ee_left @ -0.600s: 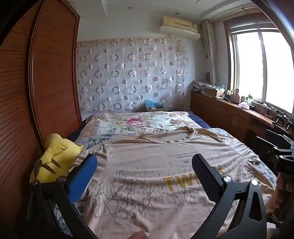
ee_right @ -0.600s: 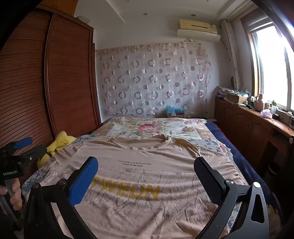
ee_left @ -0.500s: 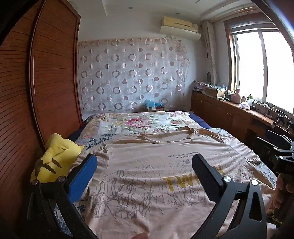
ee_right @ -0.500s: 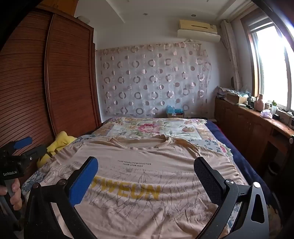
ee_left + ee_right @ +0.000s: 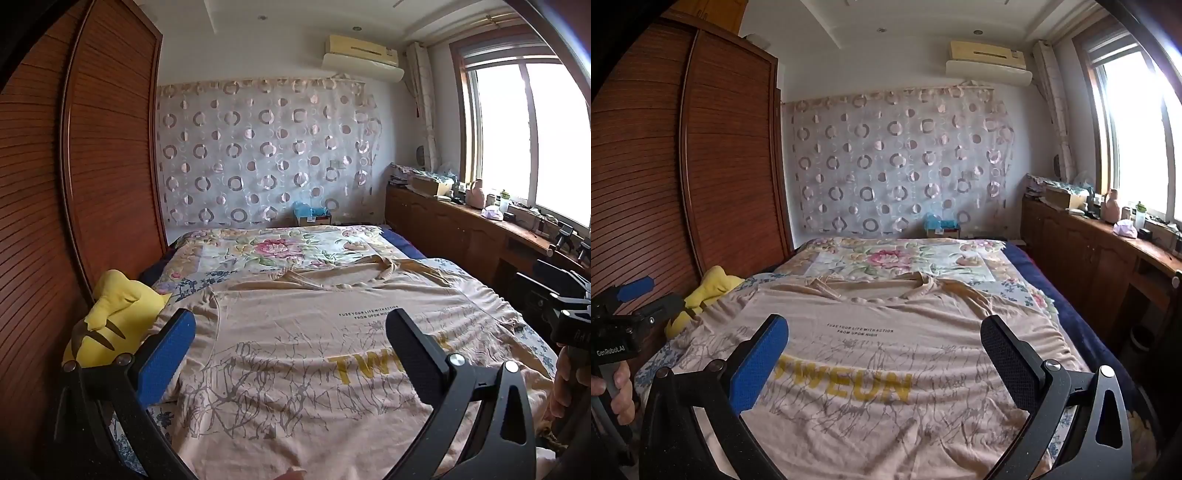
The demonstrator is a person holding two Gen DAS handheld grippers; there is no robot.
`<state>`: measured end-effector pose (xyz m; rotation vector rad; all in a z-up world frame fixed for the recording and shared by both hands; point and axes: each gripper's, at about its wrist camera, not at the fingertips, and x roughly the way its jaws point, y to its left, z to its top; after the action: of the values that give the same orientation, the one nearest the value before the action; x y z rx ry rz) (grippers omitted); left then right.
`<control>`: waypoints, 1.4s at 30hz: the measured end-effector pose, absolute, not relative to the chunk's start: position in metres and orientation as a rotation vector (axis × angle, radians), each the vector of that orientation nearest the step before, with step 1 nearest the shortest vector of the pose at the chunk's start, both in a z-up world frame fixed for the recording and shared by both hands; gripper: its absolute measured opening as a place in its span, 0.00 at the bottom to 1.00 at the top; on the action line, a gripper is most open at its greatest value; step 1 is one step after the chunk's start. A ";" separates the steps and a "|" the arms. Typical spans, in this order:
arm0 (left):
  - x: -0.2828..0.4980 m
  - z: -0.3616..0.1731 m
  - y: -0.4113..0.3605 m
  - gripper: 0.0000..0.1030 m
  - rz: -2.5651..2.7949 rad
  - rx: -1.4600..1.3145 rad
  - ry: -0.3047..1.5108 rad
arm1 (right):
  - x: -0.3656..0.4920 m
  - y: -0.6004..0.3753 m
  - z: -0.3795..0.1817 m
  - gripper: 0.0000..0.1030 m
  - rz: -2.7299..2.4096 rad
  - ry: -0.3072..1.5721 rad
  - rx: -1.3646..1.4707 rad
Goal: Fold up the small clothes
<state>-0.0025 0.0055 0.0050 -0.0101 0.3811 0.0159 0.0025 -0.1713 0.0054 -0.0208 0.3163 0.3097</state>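
A beige T-shirt (image 5: 295, 350) with yellow letters and grey line print lies spread flat, front up, on the bed; it also shows in the right wrist view (image 5: 879, 350), collar at the far end. My left gripper (image 5: 290, 332) is open and empty, held above the shirt's lower left part. My right gripper (image 5: 884, 339) is open and empty above the shirt's lower middle. The left gripper also shows at the left edge of the right wrist view (image 5: 631, 299), held in a hand.
A yellow plush toy (image 5: 114, 317) lies at the bed's left edge by the wooden wardrobe (image 5: 74, 184). A floral quilt (image 5: 280, 247) covers the far bed. A wooden cabinet with clutter (image 5: 1108, 243) runs along the right under the window.
Both views shift only slightly; the shirt and both open grippers stay about where they were.
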 end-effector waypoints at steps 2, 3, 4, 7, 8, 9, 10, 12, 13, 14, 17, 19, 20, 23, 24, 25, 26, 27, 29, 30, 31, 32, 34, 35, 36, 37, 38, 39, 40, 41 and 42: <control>-0.002 0.006 0.007 1.00 0.015 -0.011 0.381 | 0.002 -0.172 0.005 1.00 0.310 0.314 -0.019; -0.003 0.006 0.005 1.00 0.015 -0.010 0.381 | 0.003 -0.171 0.005 1.00 0.310 0.314 -0.019; -0.003 0.005 0.004 1.00 0.017 -0.009 0.379 | 0.002 -0.171 0.004 1.00 0.311 0.315 -0.021; -0.005 0.008 0.005 1.00 0.017 -0.009 0.378 | 0.001 -0.171 0.004 1.00 0.311 0.314 -0.020; -0.005 0.008 0.005 1.00 0.018 -0.008 0.379 | 0.001 -0.171 0.004 1.00 0.311 0.314 -0.020; -0.005 0.009 0.005 1.00 0.018 -0.008 0.378 | 0.001 -0.171 0.004 1.00 0.311 0.314 -0.021; -0.006 0.010 0.006 1.00 0.018 -0.008 0.377 | 0.001 -0.171 0.004 1.00 0.311 0.313 -0.021; -0.006 0.009 0.005 1.00 0.018 -0.008 0.378 | 0.001 -0.171 0.004 1.00 0.311 0.313 -0.021; -0.005 0.009 0.005 1.00 0.017 -0.007 0.378 | 0.001 -0.171 0.004 1.00 0.311 0.313 -0.021; -0.006 0.009 0.005 1.00 0.018 -0.007 0.377 | 0.001 -0.171 0.004 1.00 0.311 0.314 -0.020; -0.007 0.010 0.005 1.00 0.016 -0.008 0.376 | 0.000 -0.170 0.004 1.00 0.311 0.314 -0.018; -0.008 0.013 0.002 1.00 0.019 -0.007 0.372 | 0.000 -0.170 0.004 1.00 0.311 0.314 -0.019; -0.008 0.014 0.002 1.00 0.018 -0.007 0.372 | 0.000 -0.170 0.004 1.00 0.311 0.313 -0.019; -0.008 0.015 0.002 1.00 0.019 -0.007 0.370 | 0.000 -0.170 0.004 1.00 0.310 0.313 -0.019; -0.008 0.015 0.002 1.00 0.019 -0.007 0.369 | 0.000 -0.171 0.004 1.00 0.311 0.313 -0.019; -0.008 0.014 0.001 1.00 0.018 -0.007 0.369 | 0.001 -0.170 0.004 1.00 0.311 0.315 -0.018; -0.008 0.016 0.002 1.00 0.019 -0.007 0.369 | 0.001 -0.170 0.004 1.00 0.310 0.315 -0.018; -0.008 0.016 0.001 1.00 0.019 -0.007 0.368 | 0.001 -0.170 0.004 1.00 0.310 0.314 -0.019; -0.009 0.016 0.001 1.00 0.018 -0.007 0.368 | 0.001 -0.171 0.004 1.00 0.310 0.313 -0.019; -0.009 0.016 0.001 1.00 0.018 -0.006 0.367 | 0.001 -0.171 0.004 1.00 0.310 0.313 -0.018; -0.009 0.016 0.001 1.00 0.018 -0.006 0.368 | 0.001 -0.171 0.004 1.00 0.310 0.313 -0.018; -0.009 0.016 0.001 1.00 0.018 -0.006 0.367 | 0.000 -0.171 0.004 1.00 0.309 0.313 -0.018; -0.009 0.016 0.001 1.00 0.018 -0.007 0.367 | 0.001 -0.171 0.004 1.00 0.310 0.313 -0.018; -0.009 0.018 0.001 1.00 0.017 -0.006 0.366 | 0.000 -0.171 0.004 1.00 0.310 0.313 -0.018; -0.009 0.018 0.001 1.00 0.016 -0.006 0.366 | 0.001 -0.171 0.004 1.00 0.310 0.313 -0.017; -0.010 0.020 0.000 1.00 0.016 -0.006 0.365 | 0.001 -0.171 0.004 1.00 0.310 0.313 -0.018; -0.010 0.021 -0.001 1.00 0.016 -0.005 0.363 | 0.001 -0.171 0.004 1.00 0.310 0.313 -0.018; -0.010 0.022 0.000 1.00 0.015 -0.005 0.363 | 0.001 -0.171 0.004 1.00 0.310 0.313 -0.018; -0.010 0.021 -0.001 1.00 0.015 -0.005 0.363 | 0.001 -0.171 0.004 1.00 0.310 0.313 -0.018; -0.011 0.022 -0.001 1.00 0.016 -0.005 0.363 | 0.001 -0.171 0.004 1.00 0.310 0.313 -0.018; -0.011 0.022 -0.001 1.00 0.016 -0.005 0.363 | 0.001 -0.171 0.004 1.00 0.310 0.313 -0.017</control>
<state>-0.0107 -0.0009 0.0222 -0.0052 0.3629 0.0157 0.0005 -0.1708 0.0039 -0.0170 0.3128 0.3099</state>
